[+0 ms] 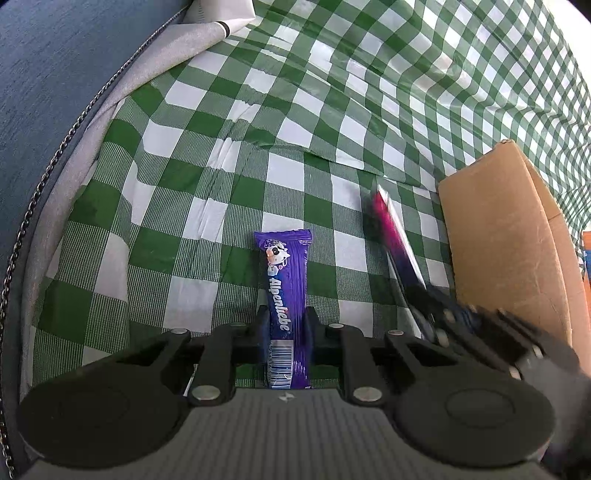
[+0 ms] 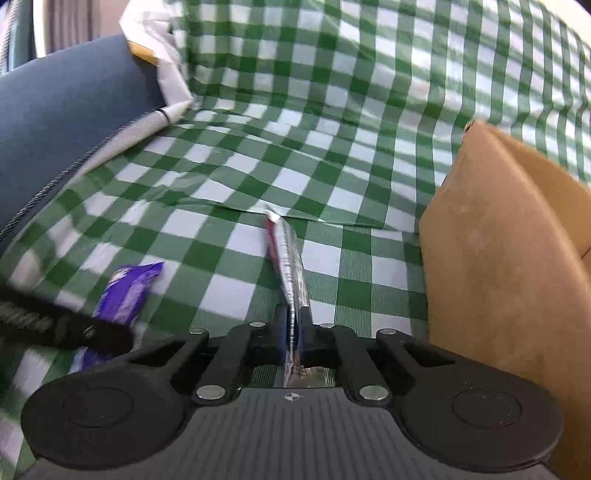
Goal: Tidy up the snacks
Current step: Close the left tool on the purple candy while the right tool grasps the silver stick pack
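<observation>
Item one: purple Alpenliebe candy stick [image 1: 287, 295], wrapper printed with a cartoon cow and a barcode at its near end, clasped lengthwise between the pads of the left hand-held gripper [image 1: 286, 319], its far end reaching out over the green-and-white checked cloth [image 1: 258, 129] that covers the worktop. Item two: slim snack packet [image 2: 290, 273], silver on one face and pink-red on the other, pinched edge-on in the clenched right hand-held gripper [image 2: 293, 326]; its free end points toward a fold line in the cloth. From the left wrist view this packet appears blurred, to the right of the candy stick and apart from it, with the right hand-held gripper beneath it. Item three: brown cardboard box [image 1: 509, 236], open-topped, standing on the cloth toward the worktop's right edge, near the silver packet but not touching it; contents not visible. Item four: dark blue upholstered surface [image 1: 55, 92] with a zipper line and grey piping, bordering the worktop's left edge. Item five: white folded sheet [image 1: 218, 18] at the far left corner of the cloth.
</observation>
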Demonstrator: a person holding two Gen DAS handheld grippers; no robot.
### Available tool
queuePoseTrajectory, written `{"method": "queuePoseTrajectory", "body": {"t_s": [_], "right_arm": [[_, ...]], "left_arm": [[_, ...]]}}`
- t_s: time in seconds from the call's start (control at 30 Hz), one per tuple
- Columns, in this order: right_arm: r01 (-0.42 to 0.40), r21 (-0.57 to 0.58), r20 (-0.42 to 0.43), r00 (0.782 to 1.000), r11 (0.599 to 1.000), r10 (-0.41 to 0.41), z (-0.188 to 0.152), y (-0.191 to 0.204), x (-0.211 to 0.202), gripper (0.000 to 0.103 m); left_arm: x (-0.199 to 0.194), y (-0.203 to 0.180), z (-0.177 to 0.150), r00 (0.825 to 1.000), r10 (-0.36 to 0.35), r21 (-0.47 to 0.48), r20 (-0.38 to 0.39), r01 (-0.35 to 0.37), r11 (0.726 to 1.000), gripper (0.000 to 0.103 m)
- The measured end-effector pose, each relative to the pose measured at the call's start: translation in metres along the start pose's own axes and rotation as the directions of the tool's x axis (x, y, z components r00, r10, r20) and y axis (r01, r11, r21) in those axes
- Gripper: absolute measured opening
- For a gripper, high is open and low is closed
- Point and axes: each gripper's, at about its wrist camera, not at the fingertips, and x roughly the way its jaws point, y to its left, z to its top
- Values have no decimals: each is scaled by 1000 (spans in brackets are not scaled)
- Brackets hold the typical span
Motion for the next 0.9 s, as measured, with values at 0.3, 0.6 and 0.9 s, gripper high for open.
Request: {"method": "queuePoseTrajectory", "body": {"t_s": [0.3,0.6,0.9], "right_arm": [[-29,-53,-38,999,998,27,-39,8,-65,5],[38,-162,-37,998,986,-45,-93,18,-104,5],[-11,-192,-91,996,981,-6,-127,27,-113,15]], "left_arm": [[-10,-4,-11,1000,-9,36,-14,9,999,18],[-21,-19,-33,995,-84,45,-48,86,995,18],[-18,-36,-63,994,-59,53,-89,63,997,19]]}}
